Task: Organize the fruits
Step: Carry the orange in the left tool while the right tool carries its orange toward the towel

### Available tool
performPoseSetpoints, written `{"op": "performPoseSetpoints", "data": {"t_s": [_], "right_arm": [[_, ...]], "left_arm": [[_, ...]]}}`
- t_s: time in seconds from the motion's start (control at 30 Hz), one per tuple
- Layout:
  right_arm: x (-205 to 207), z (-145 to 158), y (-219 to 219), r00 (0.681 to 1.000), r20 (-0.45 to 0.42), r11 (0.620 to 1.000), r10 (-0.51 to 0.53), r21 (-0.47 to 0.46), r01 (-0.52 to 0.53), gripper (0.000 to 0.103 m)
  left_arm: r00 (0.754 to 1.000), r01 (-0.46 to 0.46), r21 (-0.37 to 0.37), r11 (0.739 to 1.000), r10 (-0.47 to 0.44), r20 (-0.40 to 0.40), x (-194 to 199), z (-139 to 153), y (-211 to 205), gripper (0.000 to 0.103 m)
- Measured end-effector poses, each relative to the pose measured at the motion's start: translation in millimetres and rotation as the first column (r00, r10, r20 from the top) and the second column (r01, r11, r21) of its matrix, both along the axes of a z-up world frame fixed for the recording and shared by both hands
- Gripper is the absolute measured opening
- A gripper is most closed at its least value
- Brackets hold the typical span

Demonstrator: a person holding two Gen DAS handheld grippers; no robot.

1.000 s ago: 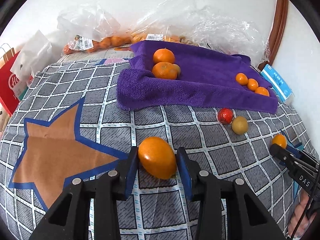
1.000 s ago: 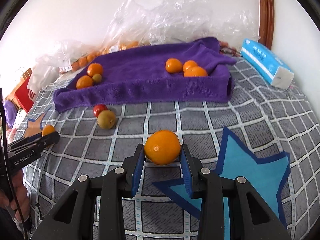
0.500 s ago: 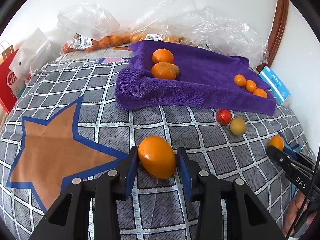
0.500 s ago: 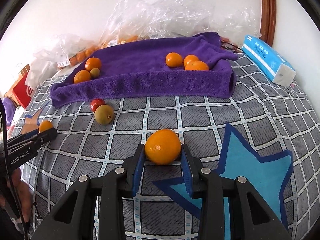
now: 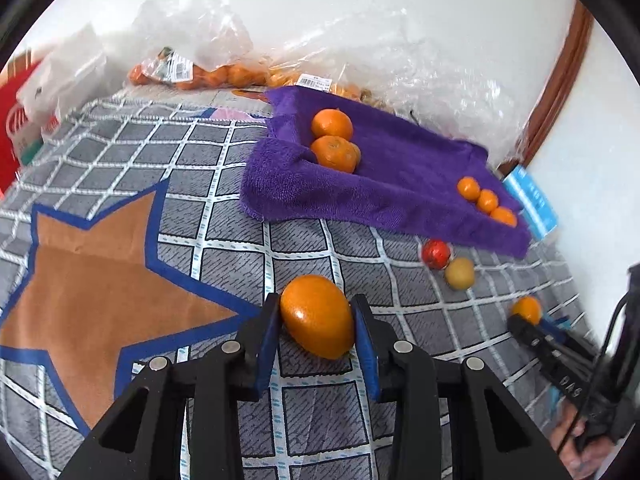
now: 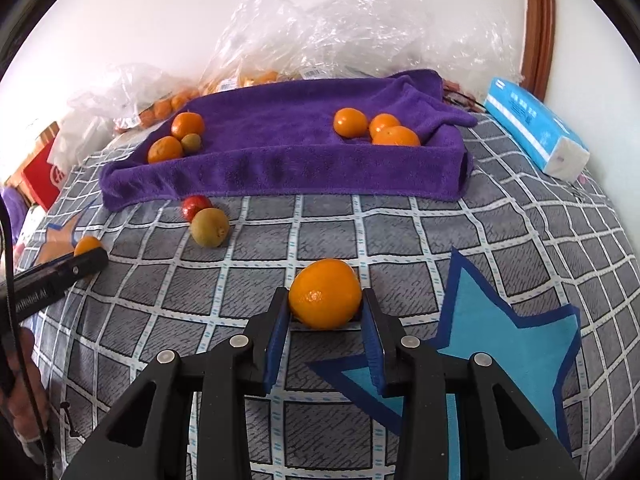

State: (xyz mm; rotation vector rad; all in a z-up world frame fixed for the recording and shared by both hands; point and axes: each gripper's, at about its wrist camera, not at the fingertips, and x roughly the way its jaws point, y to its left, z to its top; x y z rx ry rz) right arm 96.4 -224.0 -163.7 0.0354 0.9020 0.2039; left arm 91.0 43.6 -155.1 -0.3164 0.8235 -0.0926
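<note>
My left gripper [image 5: 316, 320] is shut on an oval orange [image 5: 318, 316] just above the checked bedspread. My right gripper [image 6: 325, 304] is shut on a round orange [image 6: 326, 294] low over the bedspread. A purple towel [image 6: 280, 148] lies ahead with two oranges [image 6: 176, 136] and a small green fruit [image 6: 191, 143] at its left end and three small oranges [image 6: 376, 130] at its right. A red fruit [image 6: 195, 206] and a green-brown fruit [image 6: 209, 227] lie loose in front of the towel. The towel also shows in the left wrist view [image 5: 400, 184].
Clear plastic bags of oranges [image 5: 208, 72] pile against the wall behind the towel. A blue tissue pack [image 6: 536, 128] lies at the right. A red bag [image 5: 16, 132] stands at the far left. A wooden frame [image 6: 538, 20] runs up the wall.
Both grippers have moved closer to the towel with their oranges held. The left view has tilted a little.
</note>
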Motion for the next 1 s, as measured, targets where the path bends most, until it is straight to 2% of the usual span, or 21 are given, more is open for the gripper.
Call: {"op": "performPoseSetpoints", "data": {"t_s": [0.1, 0.27, 0.37, 0.6, 0.83, 1.0], "right_arm": [[-3, 2, -3, 1.0, 0.017, 1.0, -0.005, 0.008, 0.005, 0.035], [-4, 5, -9, 0.999, 0.029, 0.999, -0.031, 0.034, 0.03, 0.035], [-6, 6, -9, 0.998, 0.036, 0.998, -0.053, 0.016, 0.053, 0.035], [-16, 12, -8, 0.995, 0.064, 0.997, -0.078, 0.018, 0.077, 0.035], [-20, 25, -1, 0.995, 0.069, 0.997, -0.072, 0.021, 0.071, 0.035], [-23, 39, 6, 0.992, 0.109, 0.998, -0.061, 0.017, 0.06, 0.035]], "left_arm": [[1.0, -0.022, -0.034, 0.999, 0.022, 0.002, -2, -1, 5, 0.033], [0.999, -0.018, -0.008, 1.0, 0.019, 0.028, -6, 1, 2, 0.033], [0.999, -0.018, 0.013, 1.0, 0.017, 0.046, -9, 3, 0, 0.033], [0.999, -0.021, 0.023, 1.0, 0.02, 0.046, -10, 4, 1, 0.033], [0.998, -0.03, 0.039, 0.999, 0.028, 0.054, -12, 6, 0, 0.033], [0.997, -0.043, 0.048, 0.998, 0.039, 0.066, -15, 10, 1, 0.033]]}}
